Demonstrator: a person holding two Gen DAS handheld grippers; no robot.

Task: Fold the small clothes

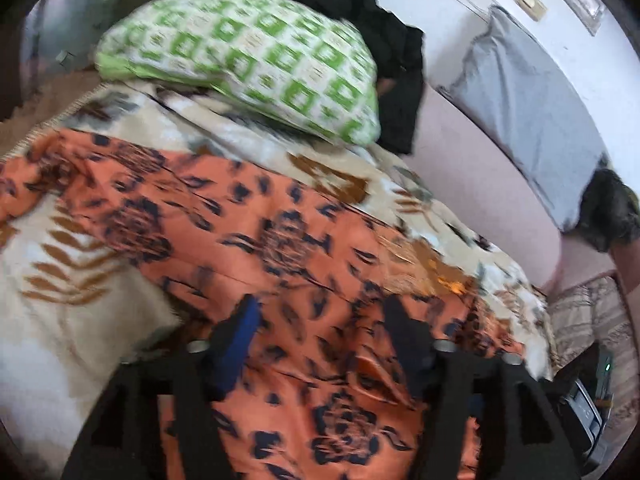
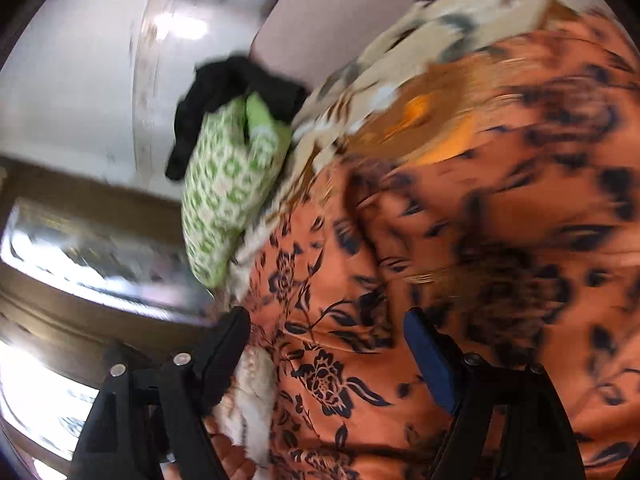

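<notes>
the left gripper (image 1: 324,320) hangs with fingers spread wide, gripping nothing, over the orange floral garment (image 1: 248,232) spread on the leaf-print blanket (image 1: 80,280). the right gripper (image 2: 326,336) is likewise wide and empty above that garment.

Right wrist view smeared by motion: orange cloth with dark floral print (image 2: 500,208) blurs toward upper right, running off the frame edge. Green-and-white patterned pillow (image 1: 248,64) covers part of a crumpled black garment (image 1: 384,40). Grey cushion (image 1: 528,120) half hides a dark furry item (image 1: 610,208), identity unclear.
</notes>
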